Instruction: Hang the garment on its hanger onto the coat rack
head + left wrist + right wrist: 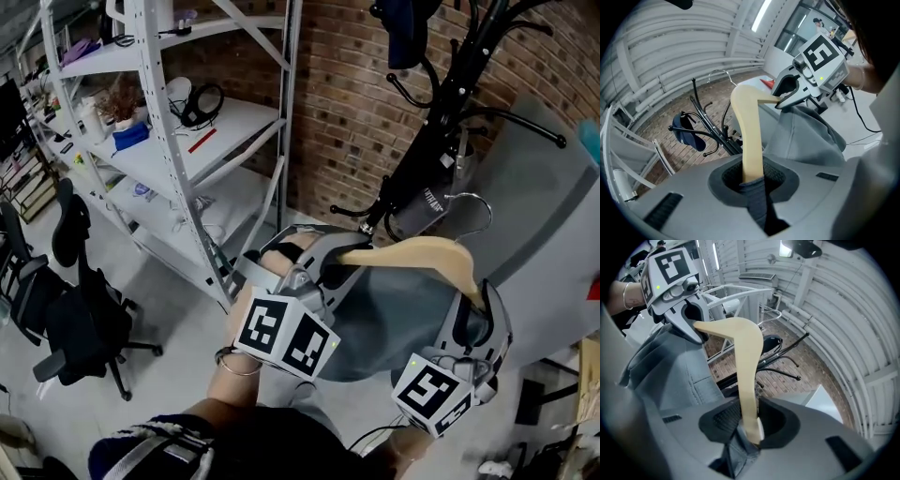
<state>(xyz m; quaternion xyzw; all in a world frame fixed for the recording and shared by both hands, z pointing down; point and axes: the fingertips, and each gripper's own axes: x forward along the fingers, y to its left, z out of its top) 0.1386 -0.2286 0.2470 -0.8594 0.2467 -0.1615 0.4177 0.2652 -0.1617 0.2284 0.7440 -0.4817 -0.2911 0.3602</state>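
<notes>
A pale wooden hanger (422, 251) with a metal hook (473, 211) carries a grey garment (394, 319) that droops below it. My left gripper (319, 262) is shut on the hanger's left end, with fabric caught in the jaws. My right gripper (480, 305) is shut on the right end. In the left gripper view the hanger (749, 136) rises from the jaws toward the right gripper (806, 79). The right gripper view shows the hanger (745, 362) reaching to the left gripper (682, 301). The black coat rack (441, 122) stands just beyond the hook, with a dark cap (408, 33) on it.
White metal shelving (187, 141) with small items fills the left side. A black office chair (80, 309) stands on the floor at the lower left. A brick wall (337, 94) is behind the rack, and a grey panel (544, 216) leans at the right.
</notes>
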